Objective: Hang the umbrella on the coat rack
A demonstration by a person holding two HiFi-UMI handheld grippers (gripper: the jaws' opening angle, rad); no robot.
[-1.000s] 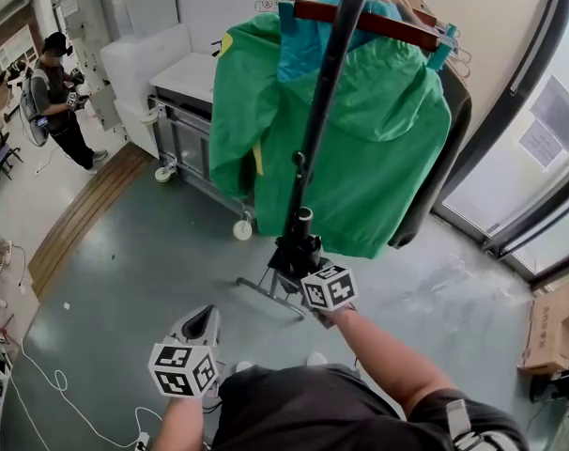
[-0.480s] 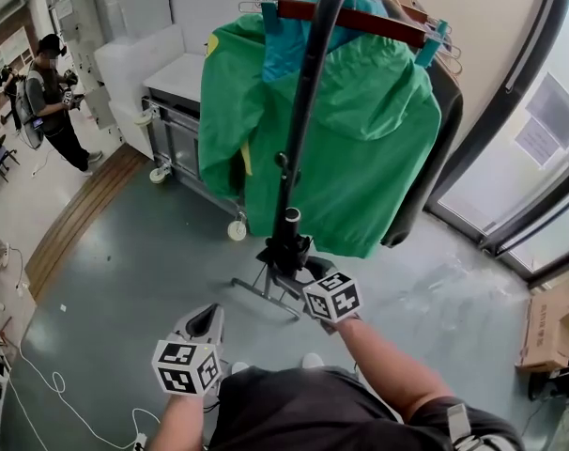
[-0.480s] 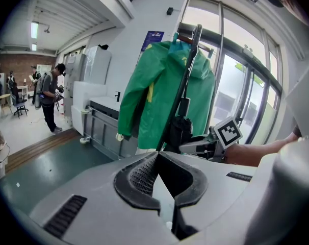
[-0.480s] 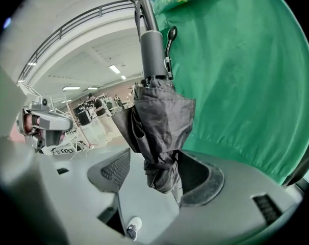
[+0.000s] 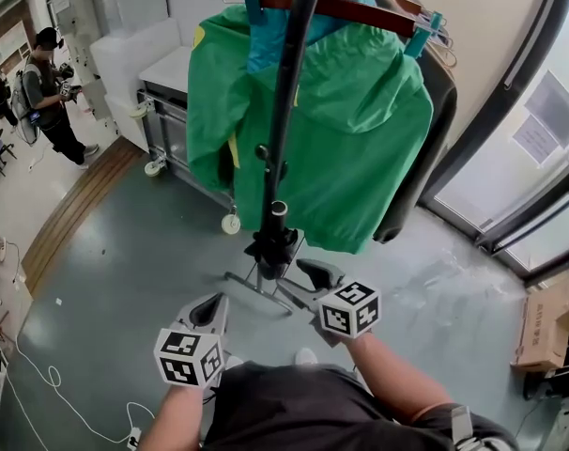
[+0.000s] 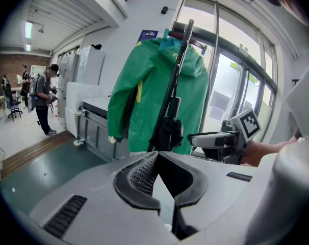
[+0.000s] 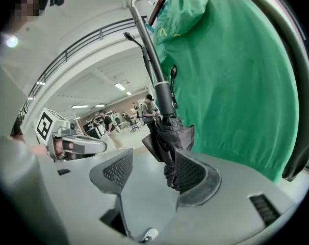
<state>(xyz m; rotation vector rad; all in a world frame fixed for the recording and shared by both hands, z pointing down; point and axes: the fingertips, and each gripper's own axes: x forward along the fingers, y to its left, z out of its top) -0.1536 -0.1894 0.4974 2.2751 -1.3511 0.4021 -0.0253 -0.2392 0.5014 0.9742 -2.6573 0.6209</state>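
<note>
Head view: the black umbrella (image 5: 285, 111) hangs down in front of the green jacket (image 5: 350, 130) on the coat rack (image 5: 252, 287); its shaft runs from the top edge of the frame to the folded canopy low near the rack's base; my right gripper (image 5: 308, 271) sits just beside that canopy, off it, with its marker cube towards me; my left gripper (image 5: 207, 310) is lower and further left, well apart from the umbrella; 1 person (image 5: 48, 87) stands far off at the left, and a cardboard box (image 5: 547, 322) lies on the floor at the right edge.

Left gripper view: the 2 jaws of my left gripper (image 6: 157, 160) meet at their tips with nothing between them; beyond them the umbrella (image 6: 170, 129) hangs against the green jacket (image 6: 144, 96), shaft slightly tilted, top end up at the rack's top bar; my right gripper (image 6: 195, 138) reaches in from the right, just beside the canopy; the person (image 6: 42, 101) stands at the left.

Right gripper view: my right gripper (image 7: 154, 160) has its 2 jaws spread apart and holds nothing; the umbrella (image 7: 167, 137) hangs just past the jaw tips, closest to the right jaw, its curved handle at the top of the shaft; the green jacket (image 7: 231, 75) fills the right side; my left gripper (image 7: 85, 146) shows at the left.
</note>
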